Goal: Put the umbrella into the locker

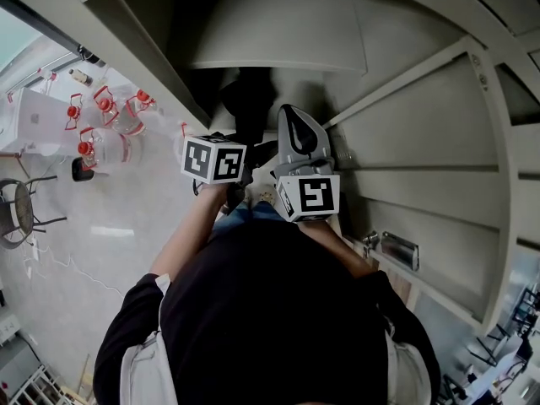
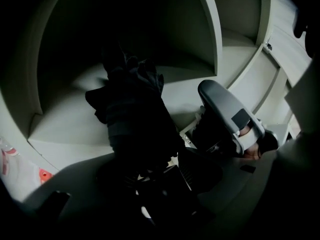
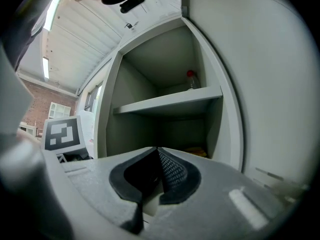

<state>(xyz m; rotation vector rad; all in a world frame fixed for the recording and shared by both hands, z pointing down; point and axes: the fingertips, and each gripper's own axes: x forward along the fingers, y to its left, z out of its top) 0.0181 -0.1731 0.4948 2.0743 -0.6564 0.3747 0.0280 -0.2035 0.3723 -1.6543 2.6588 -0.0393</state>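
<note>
The mouth of the locker compartment [image 2: 65, 119] is largely taken up by the dark umbrella [image 2: 135, 114]; free room is left at its left side. To its right, passage is narrowed by the right tool [image 2: 210, 96] and an upright divider [image 2: 212, 29]. Under the shelf [image 3: 165, 103] open room is seen, bounded rightward by a pale panel [image 3: 270, 84]

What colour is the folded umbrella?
Black. The umbrella shows best in the left gripper view.
</note>
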